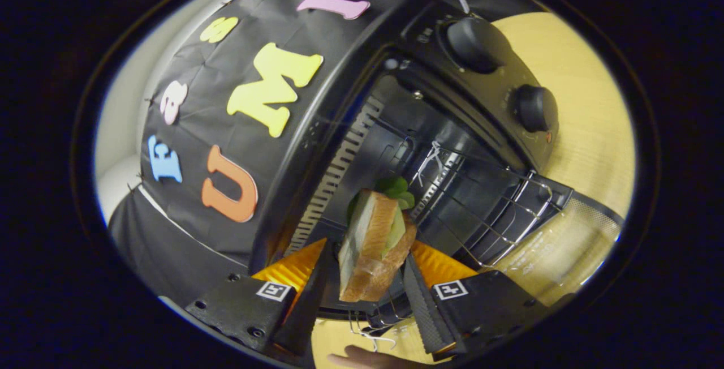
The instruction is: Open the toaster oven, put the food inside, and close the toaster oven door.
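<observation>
Sandwich [374, 244] pinched between the jaws of the gripper [366, 290], one finger pressing each bread face, long axis running forward along the fingers toward the toaster oven [452, 131]. Door [565, 244] already dropped open, wire rack [486, 199] pulled partly out over it. Sandwich's leafy far end just short of the cavity mouth, rack lying ahead and off to one side. Likely next: straight push forward, then lowering onto the rack. Wooden bench [582, 103] beneath.
</observation>
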A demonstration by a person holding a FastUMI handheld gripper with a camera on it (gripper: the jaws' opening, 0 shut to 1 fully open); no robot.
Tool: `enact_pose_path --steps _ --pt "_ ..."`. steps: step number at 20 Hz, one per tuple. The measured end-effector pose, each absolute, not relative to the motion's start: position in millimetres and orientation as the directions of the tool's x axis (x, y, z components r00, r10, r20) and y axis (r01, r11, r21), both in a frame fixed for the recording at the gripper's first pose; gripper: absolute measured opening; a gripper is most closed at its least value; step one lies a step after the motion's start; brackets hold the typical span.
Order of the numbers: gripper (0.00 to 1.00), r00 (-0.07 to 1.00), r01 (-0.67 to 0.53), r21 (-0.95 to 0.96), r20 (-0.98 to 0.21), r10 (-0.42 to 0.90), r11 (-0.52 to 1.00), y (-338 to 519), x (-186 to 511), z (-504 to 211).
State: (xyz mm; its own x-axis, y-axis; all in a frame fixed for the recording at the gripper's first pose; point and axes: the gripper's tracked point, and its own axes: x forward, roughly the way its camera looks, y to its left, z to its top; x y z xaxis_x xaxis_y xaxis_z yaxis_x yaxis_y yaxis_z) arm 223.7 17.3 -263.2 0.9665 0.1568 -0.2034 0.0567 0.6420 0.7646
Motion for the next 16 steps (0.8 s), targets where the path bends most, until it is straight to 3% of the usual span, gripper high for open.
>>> enact_pose_path --steps 6,9,12,16 --pt "1.0 0.935 0.091 0.544 -0.334 0.116 0.834 26 212 -270" --pt "1.0 0.912 0.08 0.421 -0.397 0.104 0.904 24 205 -274" --pt "1.0 0.902 0.039 0.173 -0.43 0.04 0.984 14 202 -281" --pt "1.0 0.881 -0.022 -0.014 -0.474 0.013 1.0 15 196 -291"
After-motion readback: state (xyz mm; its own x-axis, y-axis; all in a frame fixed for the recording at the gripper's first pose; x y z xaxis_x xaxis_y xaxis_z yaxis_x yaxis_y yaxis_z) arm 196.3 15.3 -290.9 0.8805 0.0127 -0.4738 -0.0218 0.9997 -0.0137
